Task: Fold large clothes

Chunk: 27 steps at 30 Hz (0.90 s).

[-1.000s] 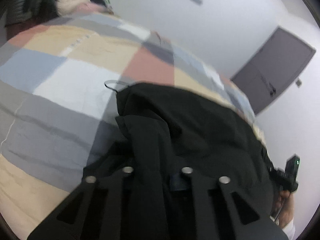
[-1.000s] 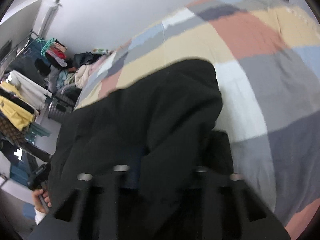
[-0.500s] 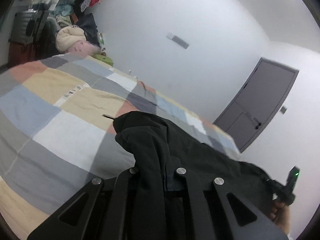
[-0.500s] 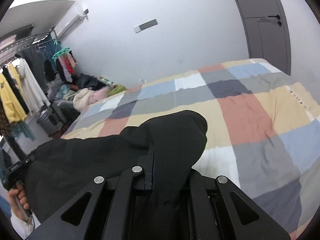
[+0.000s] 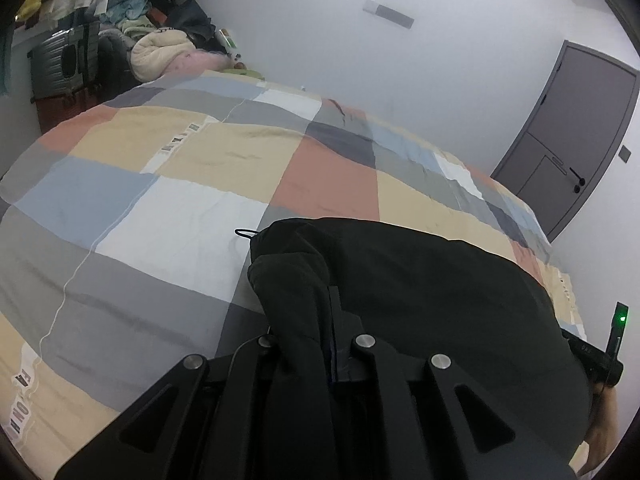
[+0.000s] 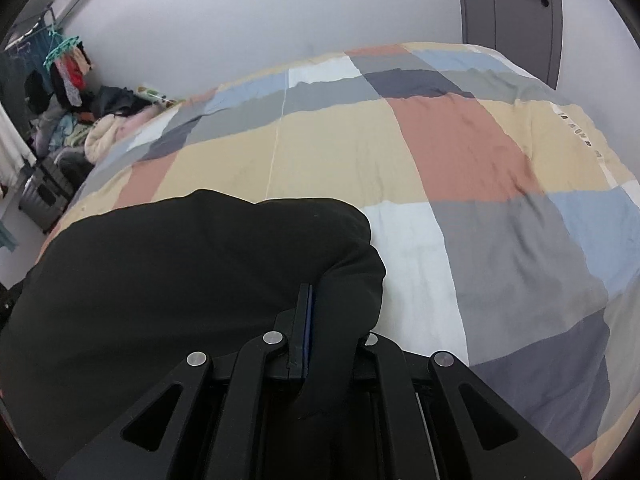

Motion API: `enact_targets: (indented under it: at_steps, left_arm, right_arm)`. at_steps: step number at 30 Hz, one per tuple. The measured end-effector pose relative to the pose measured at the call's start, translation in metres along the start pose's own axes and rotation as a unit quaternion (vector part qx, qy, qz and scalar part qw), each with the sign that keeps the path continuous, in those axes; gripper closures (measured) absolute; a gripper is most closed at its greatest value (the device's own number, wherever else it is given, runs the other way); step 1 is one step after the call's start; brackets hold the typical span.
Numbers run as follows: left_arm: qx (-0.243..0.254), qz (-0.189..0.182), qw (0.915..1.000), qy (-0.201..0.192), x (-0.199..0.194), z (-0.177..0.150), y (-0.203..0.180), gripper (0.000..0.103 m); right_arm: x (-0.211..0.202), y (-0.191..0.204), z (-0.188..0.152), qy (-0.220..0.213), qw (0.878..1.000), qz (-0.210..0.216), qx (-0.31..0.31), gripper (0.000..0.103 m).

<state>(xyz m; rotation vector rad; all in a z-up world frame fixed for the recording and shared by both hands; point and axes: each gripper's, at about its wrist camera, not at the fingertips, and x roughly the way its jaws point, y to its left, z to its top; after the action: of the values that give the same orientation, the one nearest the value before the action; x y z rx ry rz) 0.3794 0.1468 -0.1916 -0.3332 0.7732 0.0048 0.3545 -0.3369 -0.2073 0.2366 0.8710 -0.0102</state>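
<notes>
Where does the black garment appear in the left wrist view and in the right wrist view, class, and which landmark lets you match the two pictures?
Left wrist view: the black garment fills the lower centre and right, pinched between the fingers.
Right wrist view: the black garment fills the lower left and centre, pinched between the fingers.
Shared landmark: the patchwork bedspread, with the grey door behind it.

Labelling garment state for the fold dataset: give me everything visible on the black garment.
The plain black matte fabric garment looks thick and soft, possibly a jacket or hoodie. It stretches between both tools above the multicoloured checked bedspread; whether it touches the bedspread is unclear. The left tool and right tool are each shut on a bunched end, with cloth draped over the fingers. A thin black cord loop sticks out near its left corner. No print, zip or buttons are visible.
</notes>
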Motion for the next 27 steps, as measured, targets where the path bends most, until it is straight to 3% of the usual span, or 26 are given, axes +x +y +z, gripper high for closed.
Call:
enact_targets:
  at_steps: [5, 8, 9, 10, 12, 14, 21, 23, 27]
  left_arm:
    - [0.007, 0.01, 0.9998, 0.017, -0.009, -0.002, -0.001, 0.09]
    - [0.009, 0.015, 0.9996, 0.021, -0.02, -0.003, -0.004, 0.087]
    - [0.008, 0.019, 0.9995, 0.023, -0.024, -0.004, -0.005, 0.085]
    - [0.008, 0.022, 0.9995, 0.023, -0.029, -0.004, -0.006, 0.074]
    - [0.013, 0.03, 0.9993, 0.016, -0.041, -0.005, -0.009, 0.037]
    - [0.02, 0.045, 0.9987, -0.007, -0.059, -0.005, -0.013, 0.025]
    - [0.047, 0.028, 0.9977, -0.04, -0.131, 0.007, -0.04, 0.024]
    - [0.061, 0.02, 0.9963, -0.058, -0.159, 0.012, -0.054, 0.023]
    - [0.087, 0.012, 0.9926, -0.084, -0.211, 0.017, -0.084, 0.023]
  right_arm:
    - [-0.018, 0.002, -0.004, -0.004, 1.0, 0.005, 0.006, 0.094]
    - [-0.032, 0.004, -0.008, -0.003, 1.0, 0.013, 0.008, 0.067]
    - [-0.038, 0.006, -0.01, -0.004, 1.0, 0.017, 0.008, 0.05]
    - [-0.046, 0.007, -0.013, -0.007, 1.0, 0.018, 0.006, 0.038]
    - [-0.059, 0.009, -0.016, -0.016, 1.0, 0.016, 0.005, 0.026]
    - [-0.076, 0.011, -0.016, -0.029, 0.999, 0.012, 0.006, 0.023]
    - [-0.138, 0.011, -0.005, -0.075, 0.997, 0.01, 0.017, 0.009]
    - [-0.164, 0.013, 0.0, -0.096, 0.995, 0.013, 0.022, 0.0]
    - [-0.222, 0.025, 0.01, -0.141, 0.99, 0.019, 0.02, 0.0]
